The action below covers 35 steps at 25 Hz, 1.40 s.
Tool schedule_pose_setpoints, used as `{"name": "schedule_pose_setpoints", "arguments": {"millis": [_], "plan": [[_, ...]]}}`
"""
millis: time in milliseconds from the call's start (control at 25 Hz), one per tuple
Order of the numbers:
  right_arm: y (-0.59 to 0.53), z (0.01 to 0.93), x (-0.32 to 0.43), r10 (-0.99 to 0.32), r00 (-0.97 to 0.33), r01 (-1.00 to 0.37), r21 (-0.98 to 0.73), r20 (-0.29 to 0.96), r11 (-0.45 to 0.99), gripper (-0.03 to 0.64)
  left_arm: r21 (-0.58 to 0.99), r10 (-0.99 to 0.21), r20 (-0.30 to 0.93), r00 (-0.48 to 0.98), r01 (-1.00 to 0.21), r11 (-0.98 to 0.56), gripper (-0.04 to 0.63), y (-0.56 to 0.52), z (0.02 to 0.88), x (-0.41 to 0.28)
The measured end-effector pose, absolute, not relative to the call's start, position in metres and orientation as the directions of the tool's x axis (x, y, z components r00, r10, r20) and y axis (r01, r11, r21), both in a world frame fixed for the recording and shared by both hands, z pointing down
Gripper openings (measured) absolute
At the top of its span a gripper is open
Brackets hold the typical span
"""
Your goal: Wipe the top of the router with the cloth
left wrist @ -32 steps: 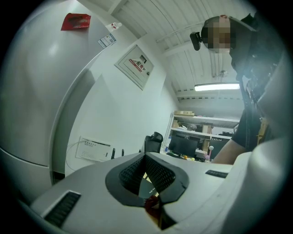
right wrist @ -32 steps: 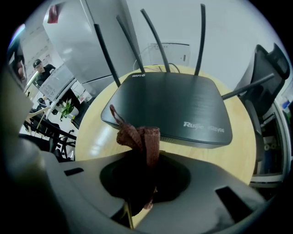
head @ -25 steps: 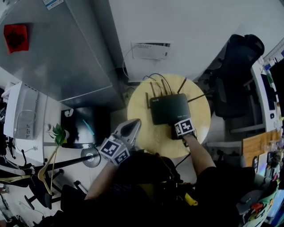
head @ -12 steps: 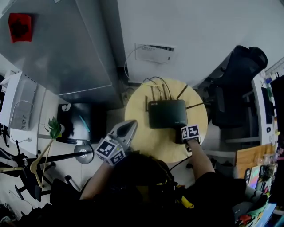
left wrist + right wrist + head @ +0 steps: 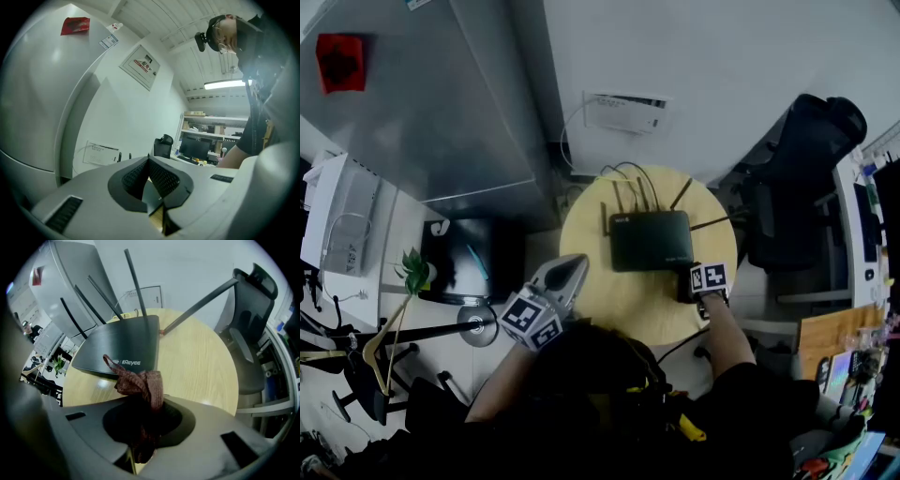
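Observation:
A black router (image 5: 651,241) with several antennas lies on a round wooden table (image 5: 619,291); the right gripper view shows its dark top (image 5: 119,350) close ahead. My right gripper (image 5: 692,281) sits at the router's near right corner, shut on a bunched reddish-brown cloth (image 5: 140,385) that sticks out between its jaws towards the router's front edge. My left gripper (image 5: 567,273) hovers off the table's left rim, tilted up towards the wall, its jaws shut with nothing between them (image 5: 149,176).
A black office chair (image 5: 802,159) stands right of the table. A grey cabinet (image 5: 422,103) and a dark box (image 5: 473,262) are at the left. A white wall panel (image 5: 623,111) with cables hangs behind the table. A coat-stand base (image 5: 473,323) sits near my left gripper.
My right gripper with the cloth has slid rightwards along the router's near edge to its right corner. The left gripper has barely moved.

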State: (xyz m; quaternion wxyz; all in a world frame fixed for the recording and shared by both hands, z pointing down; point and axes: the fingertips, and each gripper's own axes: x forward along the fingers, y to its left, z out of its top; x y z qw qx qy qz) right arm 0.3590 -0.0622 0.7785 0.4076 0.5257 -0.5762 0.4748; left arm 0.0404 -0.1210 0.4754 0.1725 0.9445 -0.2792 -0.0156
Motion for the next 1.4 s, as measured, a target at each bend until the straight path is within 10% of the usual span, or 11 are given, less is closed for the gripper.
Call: {"name": "schedule_pose_setpoints", "arguments": {"millis": [520, 1400], "plan": [[-0.062, 0.751, 0.423, -0.362, 0.016, -0.962, -0.085, 0.932, -0.261, 0.063, 0.297, -0.538, 0.069, 0.84, -0.532, -0.793, -0.008, -0.118, 0.464, 0.054], [-0.029, 0.633, 0.358, -0.826, 0.085, -0.953, -0.195, 0.557, -0.23, 0.061, 0.288, -0.627, 0.021, 0.779, -0.606, -0.742, -0.008, -0.075, 0.466, -0.026]]}}
